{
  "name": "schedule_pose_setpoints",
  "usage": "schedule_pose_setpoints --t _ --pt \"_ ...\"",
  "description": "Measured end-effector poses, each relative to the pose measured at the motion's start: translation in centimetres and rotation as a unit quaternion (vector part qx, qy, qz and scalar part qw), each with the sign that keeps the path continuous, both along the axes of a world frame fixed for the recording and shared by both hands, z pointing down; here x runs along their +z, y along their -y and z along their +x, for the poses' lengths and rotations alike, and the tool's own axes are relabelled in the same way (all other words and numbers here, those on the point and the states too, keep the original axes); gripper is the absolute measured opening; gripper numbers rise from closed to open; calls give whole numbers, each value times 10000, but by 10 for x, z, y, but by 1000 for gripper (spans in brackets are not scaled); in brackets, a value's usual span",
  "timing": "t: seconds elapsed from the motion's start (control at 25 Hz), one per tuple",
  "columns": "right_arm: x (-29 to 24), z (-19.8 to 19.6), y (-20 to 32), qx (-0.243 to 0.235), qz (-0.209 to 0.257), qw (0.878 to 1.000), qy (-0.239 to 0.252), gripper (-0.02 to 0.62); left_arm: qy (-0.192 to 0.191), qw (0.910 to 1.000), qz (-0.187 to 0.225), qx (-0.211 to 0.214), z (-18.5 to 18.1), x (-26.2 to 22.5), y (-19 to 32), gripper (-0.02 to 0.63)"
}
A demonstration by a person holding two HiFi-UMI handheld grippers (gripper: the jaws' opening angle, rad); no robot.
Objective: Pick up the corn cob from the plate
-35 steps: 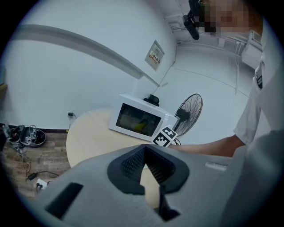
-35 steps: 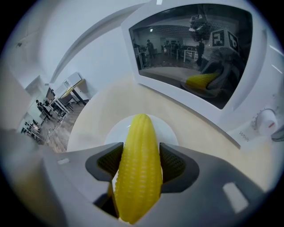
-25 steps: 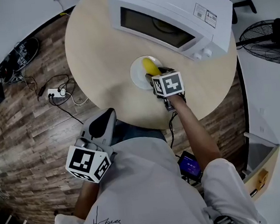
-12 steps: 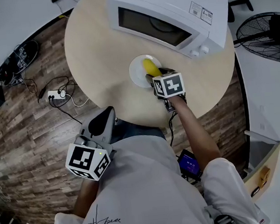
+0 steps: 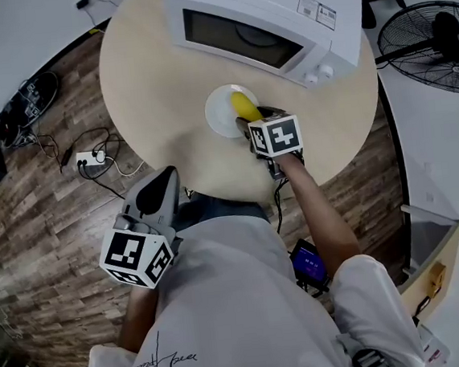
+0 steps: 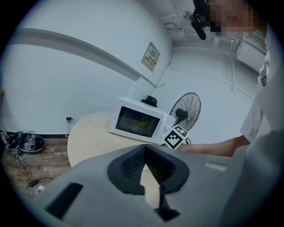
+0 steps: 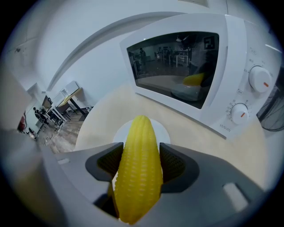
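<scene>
Round wooden table (image 5: 147, 82): right gripper (image 7: 142, 163) clamps corn cob (image 7: 141, 133) over white plate (image 5: 221, 116); left gripper (image 6: 144, 153) closed, empty.

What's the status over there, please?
Right gripper, jaws clamped on corn cob, over the plate. Left gripper, jaws shut, empty. Microwave behind, door shut.

You have a round, pale wooden table (image 5: 148, 90) before you; on it stand a white microwave (image 5: 277, 5) at the far side and a white plate (image 5: 220, 123) just in front of the microwave.
</scene>
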State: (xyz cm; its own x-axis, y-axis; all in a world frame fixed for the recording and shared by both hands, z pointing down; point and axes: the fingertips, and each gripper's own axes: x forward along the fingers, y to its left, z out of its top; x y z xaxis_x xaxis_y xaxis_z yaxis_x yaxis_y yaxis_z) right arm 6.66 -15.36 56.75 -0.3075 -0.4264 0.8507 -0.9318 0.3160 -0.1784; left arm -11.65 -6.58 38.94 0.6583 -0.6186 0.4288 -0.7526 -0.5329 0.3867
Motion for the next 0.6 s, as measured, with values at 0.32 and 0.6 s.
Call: schedule_pose_setpoints --t 0.32,0.6 --pt "-9 5 -4 145 85 9998 41 268 -62 9999 24 79 2 -1 1 -5" --pt "-18 4 -7 273 172 9994 92 268 -97 9998 74 178 2 -4 3 -5"
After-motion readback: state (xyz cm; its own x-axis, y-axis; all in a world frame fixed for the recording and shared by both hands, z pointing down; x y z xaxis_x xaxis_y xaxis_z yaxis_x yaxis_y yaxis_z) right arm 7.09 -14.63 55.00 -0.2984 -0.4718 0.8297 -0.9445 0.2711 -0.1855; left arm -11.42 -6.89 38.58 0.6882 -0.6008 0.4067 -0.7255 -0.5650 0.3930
